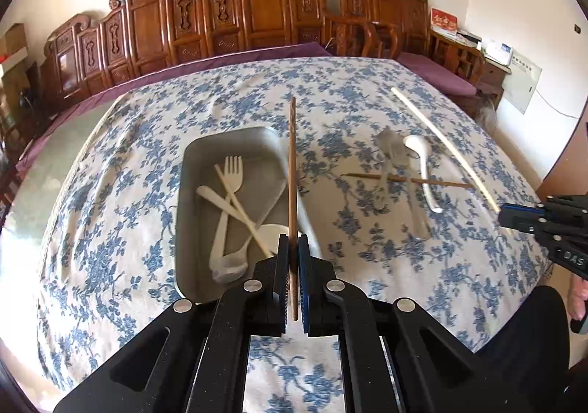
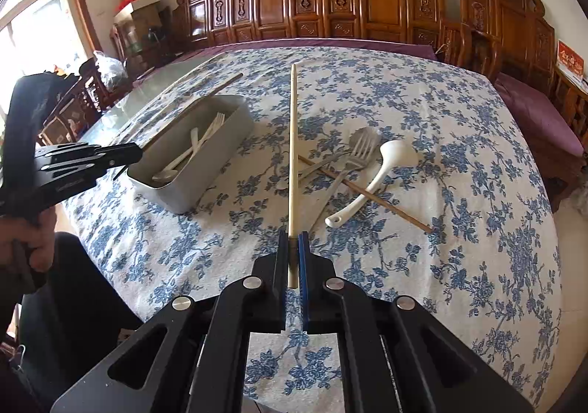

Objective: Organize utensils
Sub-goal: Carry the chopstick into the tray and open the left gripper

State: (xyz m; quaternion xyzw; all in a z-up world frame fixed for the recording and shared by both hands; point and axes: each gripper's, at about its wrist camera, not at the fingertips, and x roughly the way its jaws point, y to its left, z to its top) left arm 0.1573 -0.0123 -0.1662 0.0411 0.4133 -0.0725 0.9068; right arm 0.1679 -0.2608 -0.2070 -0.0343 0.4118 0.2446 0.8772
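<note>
My left gripper [image 1: 293, 242] is shut on a brown chopstick [image 1: 292, 163] that points up and away, over the right rim of the grey metal tray [image 1: 191, 163]. The tray holds a cream fork [image 1: 231, 174], a cream chopstick and white spoons. My right gripper [image 2: 293, 238] is shut on a cream chopstick [image 2: 293, 141], held above the cloth. On the cloth to the right lie a metal fork [image 2: 358, 155], a metal spoon, a white ladle spoon [image 2: 371, 185] and a second brown chopstick [image 2: 367, 192], crossed over one another. The left gripper [image 2: 137, 152] also shows beside the tray [image 2: 205, 170].
A blue floral tablecloth [image 1: 110, 229] covers the table. Carved wooden chairs [image 1: 257, 8] line the far side, with purple cushions [image 2: 533, 111]. A person's hand [image 2: 29, 244] holds the left gripper's handle. Boxes and a window are at the far left in the right wrist view.
</note>
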